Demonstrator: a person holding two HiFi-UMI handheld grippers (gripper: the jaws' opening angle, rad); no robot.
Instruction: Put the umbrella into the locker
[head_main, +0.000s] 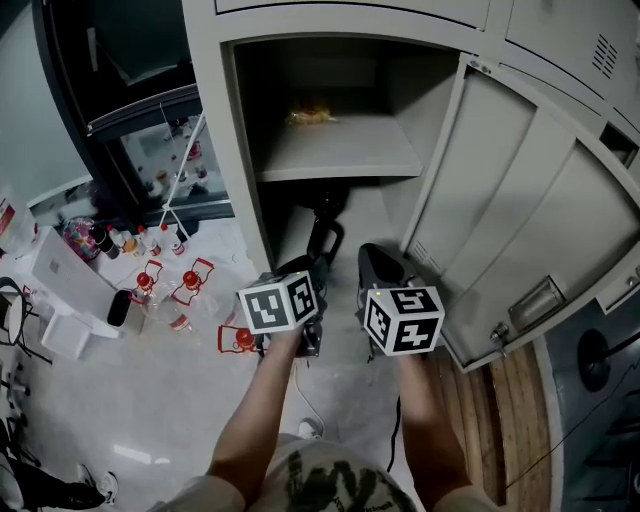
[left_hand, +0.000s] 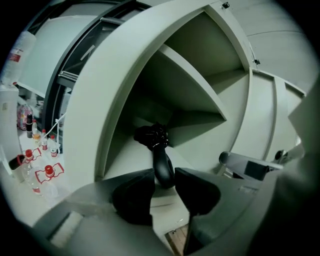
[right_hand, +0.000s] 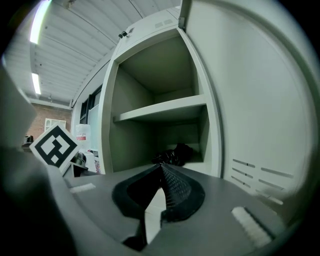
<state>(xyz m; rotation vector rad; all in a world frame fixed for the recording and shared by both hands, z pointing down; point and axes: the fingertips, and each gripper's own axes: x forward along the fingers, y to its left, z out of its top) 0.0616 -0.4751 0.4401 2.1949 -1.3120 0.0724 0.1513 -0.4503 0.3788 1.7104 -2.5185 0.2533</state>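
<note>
While the left gripper (left_hand: 164, 176) has its jaws partway apart and clamped on the handle (left_hand: 163, 165), the rest of the black umbrella (left_hand: 151, 136) lies straight ahead of it, tucked in the lower compartment of the locker (head_main: 225, 150), under the shelf (head_main: 340, 150). Just to the right of that one, the right gripper (right_hand: 161, 169) has its tips pinched together with nothing in them, and it points into the same compartment. The open door (head_main: 520, 220) hangs off to its right.
</note>
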